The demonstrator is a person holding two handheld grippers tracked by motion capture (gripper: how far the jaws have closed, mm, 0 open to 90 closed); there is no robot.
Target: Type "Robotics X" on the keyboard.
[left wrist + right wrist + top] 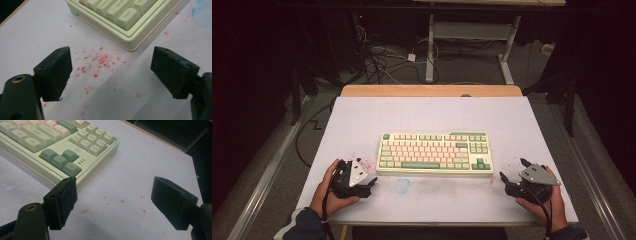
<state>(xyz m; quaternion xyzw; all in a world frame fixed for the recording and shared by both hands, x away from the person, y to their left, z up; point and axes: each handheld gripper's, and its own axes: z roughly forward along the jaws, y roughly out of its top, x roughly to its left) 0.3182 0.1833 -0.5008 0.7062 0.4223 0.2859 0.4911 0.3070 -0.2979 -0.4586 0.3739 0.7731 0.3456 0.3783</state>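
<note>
A: Where's the kbd?
B: Keyboard [435, 153], pale green w/ pink-cream keys, lies flat at the middle of the bench [432, 112], long side facing the person. Darker green arrow cluster [60, 160] at its right end, green space bar along the front row.

A: Left tongs?
B: Left tongs [371, 184] sit near the kbd's front-left corner, apart from it, held by the left hand [328, 192]. In the left gripper view the jaws stand wide apart w/ nothing between them but bench surface and red specks [101, 61]. The kbd corner w/ the Ctrl key [130, 16] is just ahead, not touched.

A: Right tongs?
B: Right tongs [512, 174] are off the kbd's front-right corner, near it but clear, in the right hand [547, 202]. Jaws spread wide, gripping nothing. In the right gripper view one jaw overlaps the kbd's front edge in the frame; can't tell if it touches.

A: Anything else on the bench?
B: Faint blue smudge [402, 185] in front of the kbd, between the two tongs, nearer the left. Red specks scattered by both front corners. Bench top is white w/ a wood strip [432, 90] at the far edge.

A: Beyond that?
B: Floor behind has a tangle of cables [382, 60] and legs of another desk [430, 50]. Surroundings dark.
</note>
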